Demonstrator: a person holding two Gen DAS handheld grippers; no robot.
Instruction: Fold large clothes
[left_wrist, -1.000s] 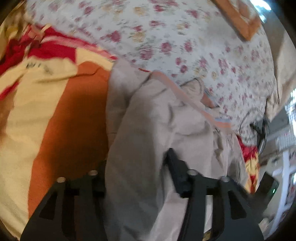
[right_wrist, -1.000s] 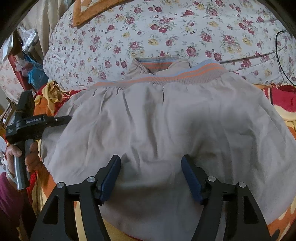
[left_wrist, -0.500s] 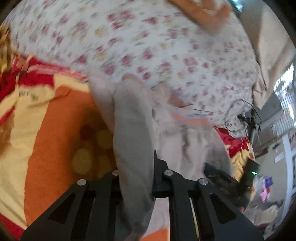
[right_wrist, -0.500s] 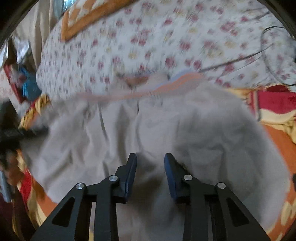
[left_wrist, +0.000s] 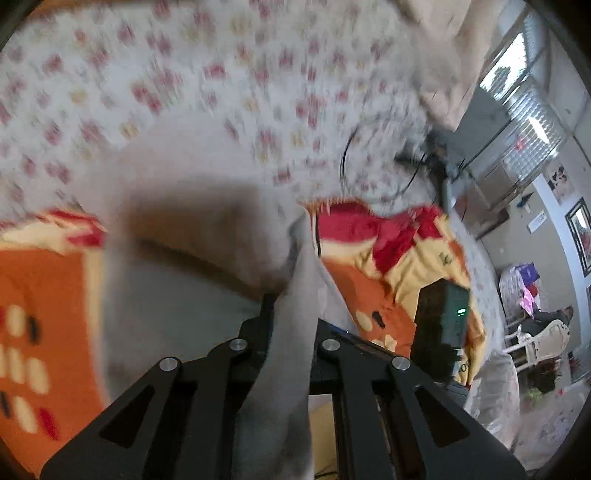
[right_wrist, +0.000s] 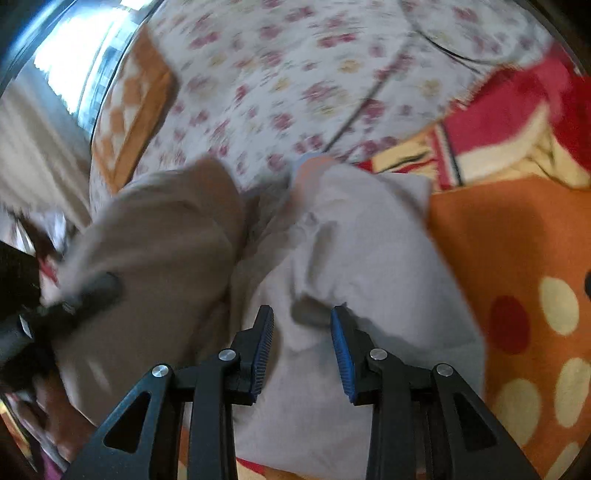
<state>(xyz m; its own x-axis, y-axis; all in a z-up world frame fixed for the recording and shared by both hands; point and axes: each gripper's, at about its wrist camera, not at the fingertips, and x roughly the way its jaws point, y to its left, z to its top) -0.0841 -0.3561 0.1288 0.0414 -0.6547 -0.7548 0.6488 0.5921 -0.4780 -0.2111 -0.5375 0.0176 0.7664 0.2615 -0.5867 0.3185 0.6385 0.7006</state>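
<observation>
Floral bed (left_wrist: 221, 74), one grey garment (right_wrist: 351, 258): left tool (left_wrist: 291, 314) clamped on it, right tool (right_wrist: 301, 343) apart

Ahead of the fingers lies an orange, yellow and red blanket (left_wrist: 402, 258) with cream spots, and beyond it a white floral bedsheet (left_wrist: 229, 85). A black cable (left_wrist: 345, 155) loops on the sheet, up and right. A window (left_wrist: 528, 110) with blinds stands far right.
</observation>
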